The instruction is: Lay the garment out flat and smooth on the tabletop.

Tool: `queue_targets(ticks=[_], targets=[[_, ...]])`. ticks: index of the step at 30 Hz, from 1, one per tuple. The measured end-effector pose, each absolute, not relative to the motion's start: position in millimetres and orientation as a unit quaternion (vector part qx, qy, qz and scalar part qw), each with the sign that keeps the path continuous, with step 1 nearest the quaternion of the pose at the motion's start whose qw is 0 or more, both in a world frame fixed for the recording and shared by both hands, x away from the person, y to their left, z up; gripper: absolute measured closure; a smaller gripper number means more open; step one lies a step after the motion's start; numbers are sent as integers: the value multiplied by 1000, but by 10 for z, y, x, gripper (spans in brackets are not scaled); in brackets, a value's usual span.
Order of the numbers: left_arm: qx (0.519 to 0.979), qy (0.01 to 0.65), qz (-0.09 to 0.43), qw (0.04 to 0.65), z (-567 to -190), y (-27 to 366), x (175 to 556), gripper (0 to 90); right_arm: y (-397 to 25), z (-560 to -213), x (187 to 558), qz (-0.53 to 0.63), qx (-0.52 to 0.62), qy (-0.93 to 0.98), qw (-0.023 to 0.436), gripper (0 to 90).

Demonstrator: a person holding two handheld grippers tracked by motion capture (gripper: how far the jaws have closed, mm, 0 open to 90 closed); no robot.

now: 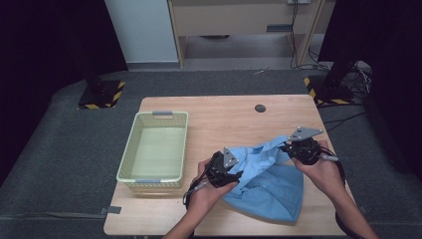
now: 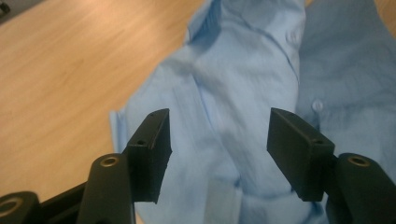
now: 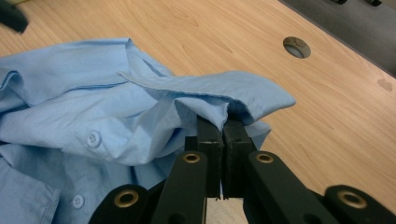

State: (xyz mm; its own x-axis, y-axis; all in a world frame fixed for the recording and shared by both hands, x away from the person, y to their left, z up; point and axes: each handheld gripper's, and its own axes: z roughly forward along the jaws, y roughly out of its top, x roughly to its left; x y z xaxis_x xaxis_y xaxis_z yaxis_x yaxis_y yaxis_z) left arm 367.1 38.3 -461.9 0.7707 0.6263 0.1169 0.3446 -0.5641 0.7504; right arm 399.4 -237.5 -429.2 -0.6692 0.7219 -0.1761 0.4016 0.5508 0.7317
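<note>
High view: the blue shirt [image 1: 268, 179] lies crumpled on the worktop [image 1: 224, 119], pinched by the right gripper [image 1: 290, 148], the left gripper [image 1: 238, 175] spread wide above it, the basket [image 1: 130, 149] unfilled, folding judged barely begun.

Lab-like recording room, black curtains [image 1: 45, 45], hazard-taped stand bases [image 1: 102, 94], loose cables [image 1: 358, 74], grey carpet [image 1: 59, 149]
</note>
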Motion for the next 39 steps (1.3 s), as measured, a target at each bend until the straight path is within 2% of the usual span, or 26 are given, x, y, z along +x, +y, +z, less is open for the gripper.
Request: queue_targets(ticks=[6,14,22,31,39], targets=[[867,279,188,368,-4655,210,3958,388,-2349,-4345,3927,338,326,852,231,887],[881,300,163,328,-5075,138,4183,396,-2355,-4442,3862,336,325,855,223,887],[877,312,156,331,-5194,228,4076,415,-2380,-4559,3894,328,333,857,217,886],[870,325,143,343,-5295,338,3860,480,-2316,-4583,3995,328,336,856,217,886],[858,346,129,357,-5320,422,3671,465,-2241,-4616,4028,329,336,856,214,884]])
